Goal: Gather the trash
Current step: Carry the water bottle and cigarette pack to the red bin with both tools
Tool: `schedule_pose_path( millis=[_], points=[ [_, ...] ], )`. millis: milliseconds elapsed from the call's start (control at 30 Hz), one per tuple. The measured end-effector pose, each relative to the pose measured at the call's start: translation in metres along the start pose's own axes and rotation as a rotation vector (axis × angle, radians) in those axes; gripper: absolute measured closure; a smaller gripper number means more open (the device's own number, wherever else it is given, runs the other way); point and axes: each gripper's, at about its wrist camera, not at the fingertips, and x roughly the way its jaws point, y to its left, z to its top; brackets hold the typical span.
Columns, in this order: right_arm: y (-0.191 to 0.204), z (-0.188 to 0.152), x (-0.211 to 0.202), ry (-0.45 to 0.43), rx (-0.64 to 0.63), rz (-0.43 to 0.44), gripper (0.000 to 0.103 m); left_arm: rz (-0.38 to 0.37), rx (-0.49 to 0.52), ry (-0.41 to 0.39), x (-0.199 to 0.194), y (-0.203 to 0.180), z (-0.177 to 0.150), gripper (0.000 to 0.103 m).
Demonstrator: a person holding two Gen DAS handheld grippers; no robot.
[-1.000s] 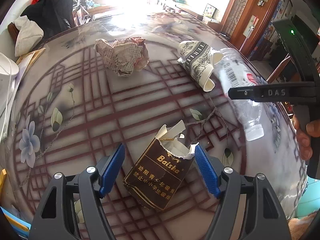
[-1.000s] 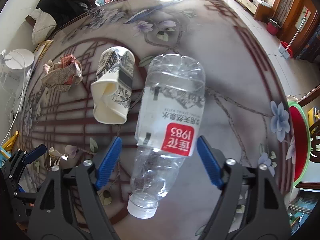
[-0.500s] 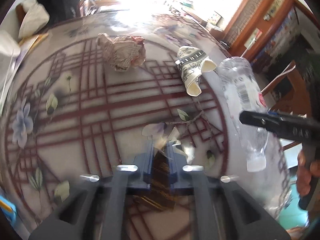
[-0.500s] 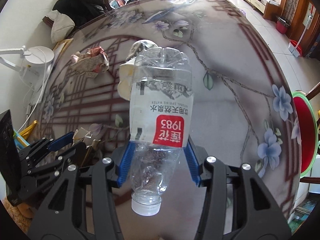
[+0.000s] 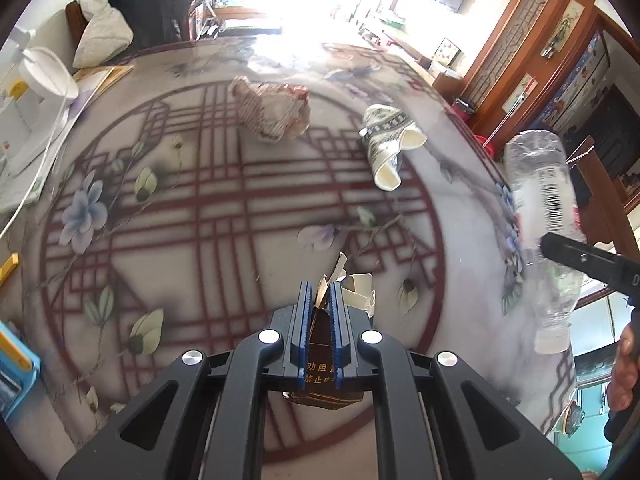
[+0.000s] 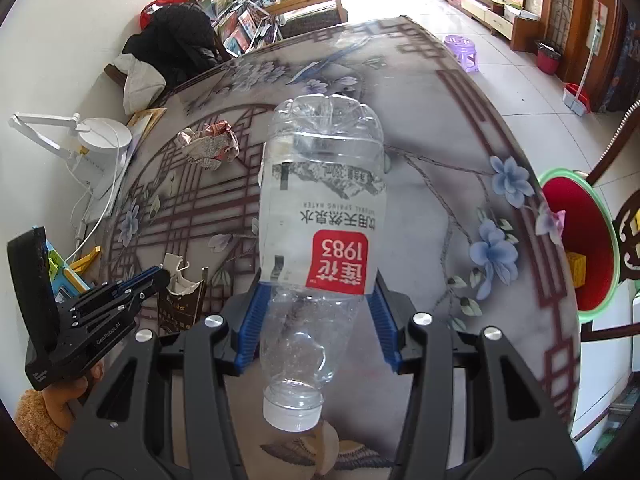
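Note:
My left gripper is shut on a torn brown cigarette pack and holds it above the patterned round table. My right gripper is shut on an empty clear plastic bottle with a red label, lifted off the table, cap toward the camera. The bottle also shows at the right of the left wrist view. A crumpled paper ball and a crushed paper cup lie on the far part of the table. The pack and left gripper show in the right wrist view.
A red bin with a green rim stands on the floor right of the table. A white desk lamp and cable sit at the table's left edge. A chair with dark clothes stands behind the table. Wooden cabinets line the right.
Both grippers closed: the left on the cigarette pack, the right on the bottle. Both items have been lifted off the table.

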Motion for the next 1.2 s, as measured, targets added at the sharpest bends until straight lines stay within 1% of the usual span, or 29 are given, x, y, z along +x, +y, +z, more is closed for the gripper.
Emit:
schedule_pose_path(
  millis=[100, 200, 300, 533, 700, 933, 1200],
  points=[
    [-0.006, -0.007, -0.004, -0.007, 0.027, 0.000, 0.055, 0.004, -0.015, 0.002, -0.003, 0.001, -0.003, 0.097],
    [-0.013, -0.014, -0.009, -0.013, 0.051, 0.005, 0.055, 0.000, -0.004, -0.016, -0.011, -0.005, -0.003, 0.097],
    [-0.018, -0.019, -0.011, -0.020, 0.063, 0.006, 0.055, -0.007, 0.015, -0.040, -0.020, -0.016, -0.002, 0.097],
    [-0.026, -0.026, -0.019, -0.035, 0.076, 0.000, 0.055, -0.042, 0.028, -0.067, -0.033, -0.040, -0.001, 0.097],
    [-0.032, -0.028, -0.028, -0.053, 0.078, -0.008, 0.055, -0.044, 0.063, -0.092, -0.040, -0.064, 0.003, 0.097],
    [-0.047, -0.032, -0.040, -0.075, 0.086, -0.020, 0.055, -0.062, 0.096, -0.095, -0.036, -0.093, 0.009, 0.097],
    [-0.078, -0.032, -0.051, -0.087, 0.119, -0.023, 0.055, -0.067, 0.123, -0.091, -0.029, -0.124, 0.014, 0.097]
  ],
)
